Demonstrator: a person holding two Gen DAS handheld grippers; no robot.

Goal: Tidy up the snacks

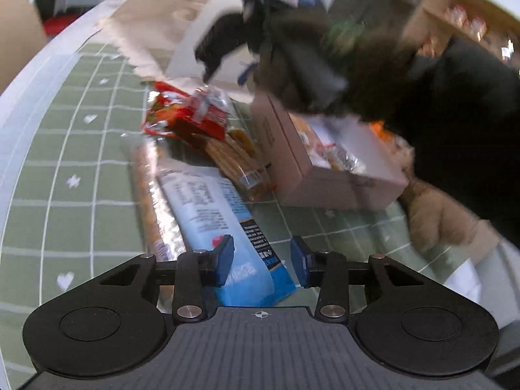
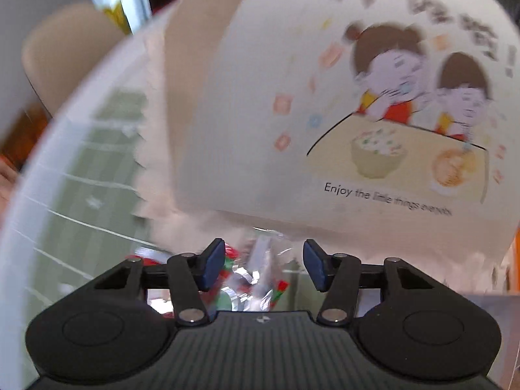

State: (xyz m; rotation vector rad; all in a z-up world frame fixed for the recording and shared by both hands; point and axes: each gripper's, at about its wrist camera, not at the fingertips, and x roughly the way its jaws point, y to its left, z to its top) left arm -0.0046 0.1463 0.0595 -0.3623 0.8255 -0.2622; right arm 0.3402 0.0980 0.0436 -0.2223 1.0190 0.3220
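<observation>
My left gripper [image 1: 262,263] hovers low over the near end of a light-blue snack packet [image 1: 211,201] that lies flat on the green checked cloth [image 1: 74,149]. Its blue pads straddle the packet's end without pressing it. A long clear roll of biscuits [image 1: 151,195] lies beside the packet. Beyond are red snack packs [image 1: 182,113] and a clear pack of biscuit sticks [image 1: 234,156]. My right gripper [image 1: 211,61], blurred, hangs above the red packs. In the right wrist view my right gripper [image 2: 265,266] is open over red and clear wrappers [image 2: 256,276].
An open cardboard box [image 1: 312,182] holding wrapped snacks stands right of the pile. A white paper bag [image 2: 292,113] with a cartoon print stands behind it. A dark sleeve [image 1: 461,130] crosses the upper right. The table's white curved rim [image 1: 39,74] runs along the left.
</observation>
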